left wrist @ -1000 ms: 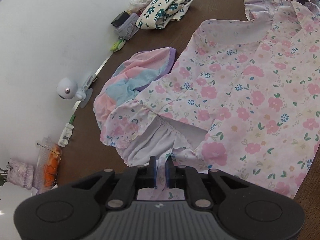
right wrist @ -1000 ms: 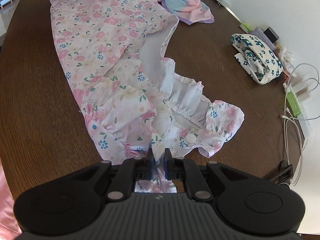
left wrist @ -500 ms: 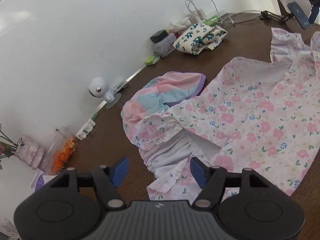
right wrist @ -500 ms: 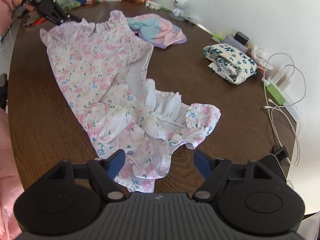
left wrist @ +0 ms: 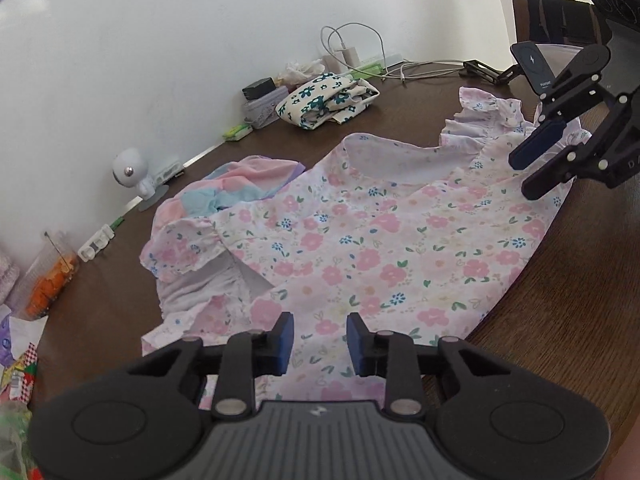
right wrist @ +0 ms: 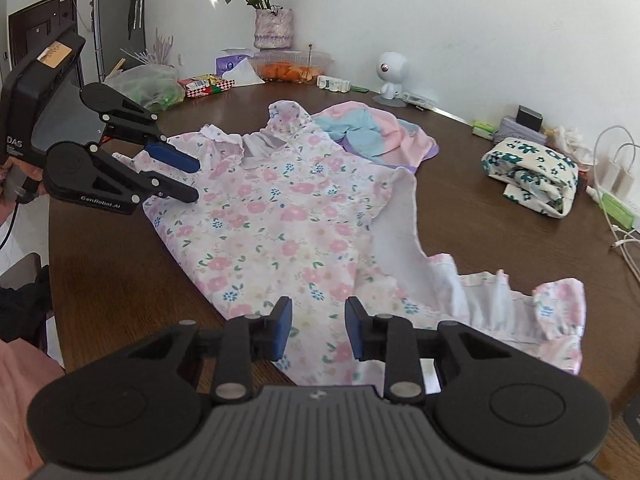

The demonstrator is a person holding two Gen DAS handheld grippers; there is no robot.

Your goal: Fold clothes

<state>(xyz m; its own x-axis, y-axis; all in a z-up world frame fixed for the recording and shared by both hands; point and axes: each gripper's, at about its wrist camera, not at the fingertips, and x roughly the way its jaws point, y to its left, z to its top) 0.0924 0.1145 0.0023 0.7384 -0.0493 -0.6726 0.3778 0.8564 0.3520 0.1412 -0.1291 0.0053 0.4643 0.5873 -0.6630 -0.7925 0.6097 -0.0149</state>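
A pink floral dress lies spread on the dark wooden table, its ruffled sleeves folded inward at both ends. My left gripper hovers open above one end of the dress, holding nothing; it also shows in the right wrist view. My right gripper hangs open over the opposite end, likewise with nothing between its fingers, and appears in the left wrist view. A pink, blue and purple garment lies partly under the dress.
A folded cream cloth with dark green flowers sits near the wall. Chargers and cables, a small white round camera, a food container, a vase of flowers and snack packets line the table's far edge.
Both grippers have let go of the dress sleeves, opened, and lifted back from the cloth. The sleeves now lie folded on the dress.
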